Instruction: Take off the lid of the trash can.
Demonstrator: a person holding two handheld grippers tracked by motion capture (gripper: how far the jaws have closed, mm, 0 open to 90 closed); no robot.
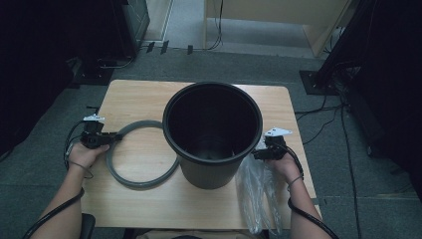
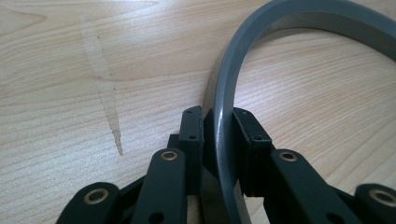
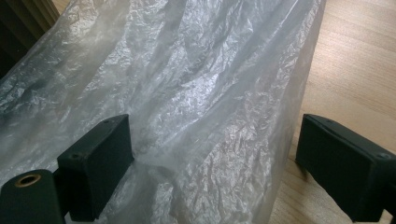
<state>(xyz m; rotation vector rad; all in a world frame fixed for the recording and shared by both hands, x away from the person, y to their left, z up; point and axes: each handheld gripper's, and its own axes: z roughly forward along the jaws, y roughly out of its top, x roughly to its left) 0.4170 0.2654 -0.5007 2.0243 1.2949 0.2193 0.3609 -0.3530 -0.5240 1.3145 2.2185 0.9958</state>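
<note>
Pale wooden tabletop (image 1: pixel 149 199) carries a tall black plastic bucket (image 1: pixel 212 134) at centre; left of it lies a flat grey plastic ring (image 1: pixel 142 154), its band pinched by the left gripper (image 2: pixel 218 128); the right gripper (image 3: pixel 212 154) stands wide open around a crinkled clear plastic bag (image 3: pixel 187 93) lying right of the bucket.

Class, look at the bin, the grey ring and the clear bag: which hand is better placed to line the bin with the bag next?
The right. Its claw stands open around the clear bag beside the bin, so it probably only needs to close. The left claw is occupied, straddling the grey ring.
</note>
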